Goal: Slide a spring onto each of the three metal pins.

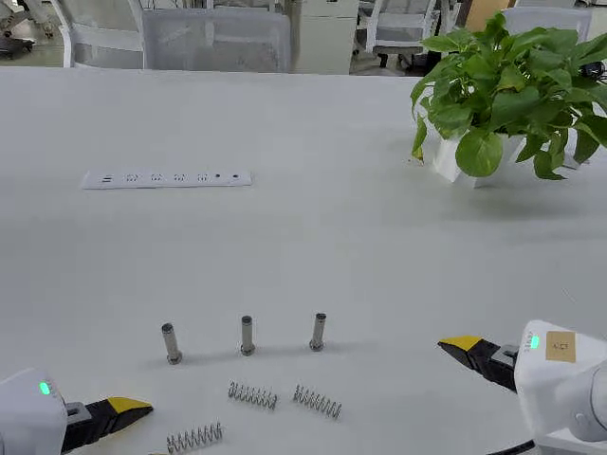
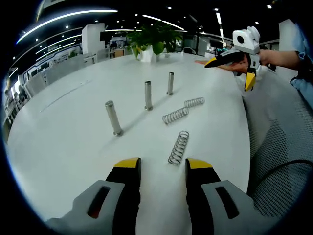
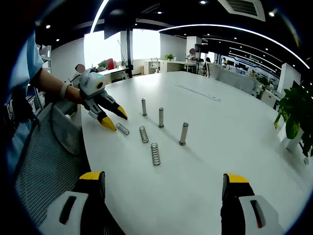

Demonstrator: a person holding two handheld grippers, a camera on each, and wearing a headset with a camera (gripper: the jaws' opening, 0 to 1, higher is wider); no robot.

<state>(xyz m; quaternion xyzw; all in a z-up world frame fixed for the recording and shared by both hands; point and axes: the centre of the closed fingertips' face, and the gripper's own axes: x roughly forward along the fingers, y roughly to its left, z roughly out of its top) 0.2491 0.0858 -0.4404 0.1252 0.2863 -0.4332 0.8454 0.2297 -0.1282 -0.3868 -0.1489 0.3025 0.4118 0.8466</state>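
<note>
– White bench (image 1: 285, 246), three metal pins standing upright in a row towards the front edge: left pin (image 1: 171, 343), middle pin (image 1: 247, 336), right pin (image 1: 318, 332). Springs?

– Three, all lying flat on the bench on the near side of the row, each apart from the pins. Near spring (image 1: 194, 437) is closest to the front edge, middle spring (image 1: 252, 395) sits below the middle pin, and right spring (image 1: 317, 401) is just beside it. The pins are bare.

– Tongs?

– Left tongs (image 2: 163, 164) released, jaws parted with bare bench between them. They are at the front left, and the near spring lies just ahead of the tips, a little right of centre in the left gripper view. Right tongs (image 3: 164, 177) released, jaws spread wide and gripping nothing, out to the right and well apart from the right pin.

– Surroundings?

– Power strip (image 1: 166, 179) flat on the bench, well behind the pins. Potted plant (image 1: 503, 85) in a white pot at the far right. Chairs (image 1: 216, 38) beyond the far edge. Mesh chair back (image 3: 44, 161) beside the bench edge. The springs lie on the tongs' side of the pin row
</note>
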